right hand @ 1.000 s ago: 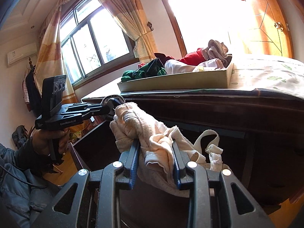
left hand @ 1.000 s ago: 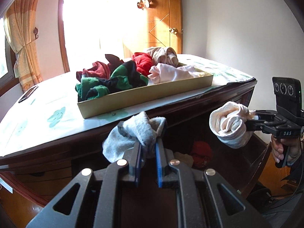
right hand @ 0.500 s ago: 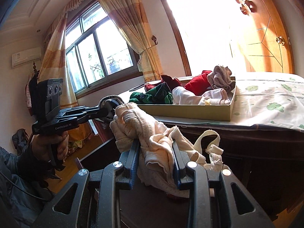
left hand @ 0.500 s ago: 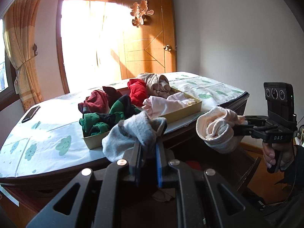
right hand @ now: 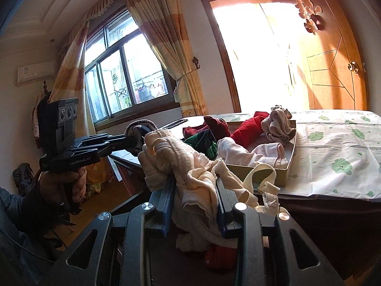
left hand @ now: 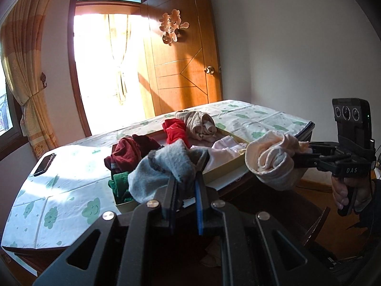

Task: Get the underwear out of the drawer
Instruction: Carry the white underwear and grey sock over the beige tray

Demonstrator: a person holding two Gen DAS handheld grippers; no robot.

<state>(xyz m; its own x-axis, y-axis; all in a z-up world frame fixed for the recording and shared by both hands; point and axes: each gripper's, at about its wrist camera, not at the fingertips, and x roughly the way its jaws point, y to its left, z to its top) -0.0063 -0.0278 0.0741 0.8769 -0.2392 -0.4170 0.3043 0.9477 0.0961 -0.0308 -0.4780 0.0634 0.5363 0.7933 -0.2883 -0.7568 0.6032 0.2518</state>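
Left wrist view.
- Left gripper (left hand: 184, 183): jaws narrow, clamped on a grey underwear bundle (left hand: 164, 169), which is held in the air in front of the tray's near wall.
- Cardboard tray (left hand: 223, 168): shallow, tan, resting on the cloud-print cloth (left hand: 54, 190) that covers the dresser top. Contents: maroon garment (left hand: 128, 149) at the tray's left, green garment (left hand: 119, 186) at its near-left corner, red garment (left hand: 175, 132) and beige garment (left hand: 197, 122) at its far side, pale pink garment (left hand: 226, 146) at its right.
- Right gripper (left hand: 297, 155): to the right of the tray, pinching a cream underwear bundle (left hand: 271, 159) held off the tray's right end, clear of the cloth.
- Phone (left hand: 44, 164): dark, flat on the cloth, well left of the tray.
- Wooden door (left hand: 183, 66): behind the tray, standing open.

Right wrist view.
- Right gripper (right hand: 194, 194): jaws partly closed on the cream underwear bundle (right hand: 190, 166), with a loose strap hanging toward the tray's near wall.
- Left gripper (right hand: 135, 140): left of the tray, gripping the grey underwear bundle (right hand: 140, 125), mostly hidden behind the cream bundle.
- Cardboard tray (right hand: 273, 174): on the cloth, beyond both bundles.
- Red cloth (right hand: 219, 255): low in shadow beneath the right gripper; whether it lies in the drawer cannot be told.
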